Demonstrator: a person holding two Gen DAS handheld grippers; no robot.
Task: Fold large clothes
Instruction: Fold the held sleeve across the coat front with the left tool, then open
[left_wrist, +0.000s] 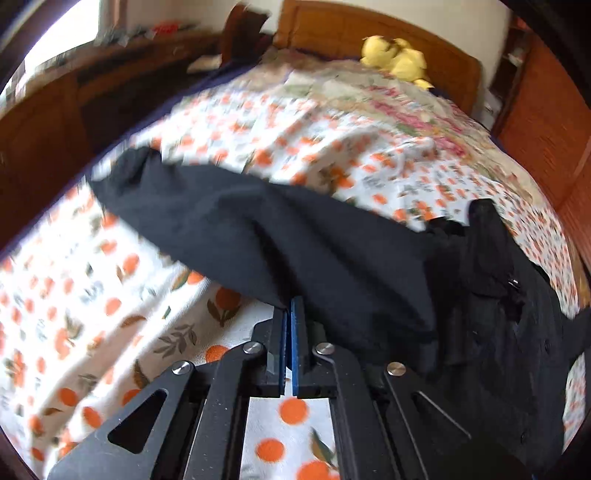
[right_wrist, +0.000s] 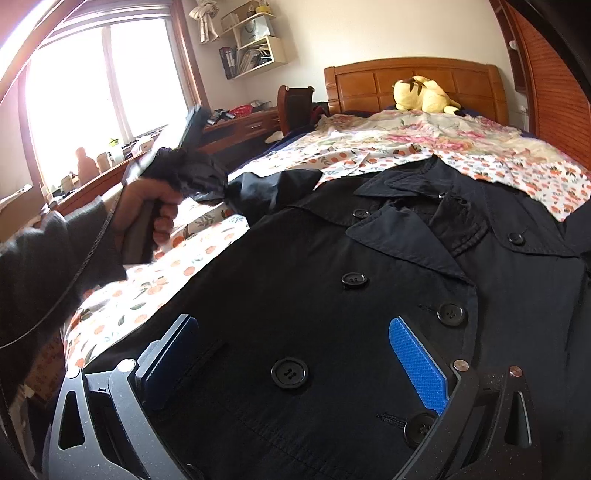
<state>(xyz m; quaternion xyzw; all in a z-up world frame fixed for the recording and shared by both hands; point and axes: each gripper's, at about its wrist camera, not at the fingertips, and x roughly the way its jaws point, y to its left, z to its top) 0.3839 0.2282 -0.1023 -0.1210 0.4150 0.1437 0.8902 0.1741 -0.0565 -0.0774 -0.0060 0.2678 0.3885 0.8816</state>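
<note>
From the left wrist view, my left gripper (left_wrist: 290, 314) has its blue pads pressed together on the edge of a sleeve (left_wrist: 258, 229) of the black double-breasted cotton coat (left_wrist: 498, 295). The cloth runs up and away from the fingertips, draping to the right toward the coat's body, with the orange-printed white bedsheet (left_wrist: 92, 314) below the fingers. I judge this to be the sleeve fold: I have the sleeve pinched, and the next move calls for carrying it across onto the coat's front and laying it flat without dragging the body.

From the right wrist view, my right gripper (right_wrist: 295, 354) stands spread wide, pinching nothing; the coat's buttoned front lies directly between and beneath its fingers. Beyond the left finger, up and away, my left hand (right_wrist: 147, 210) holds the other gripper with the sleeve bunched at its tip.
</note>
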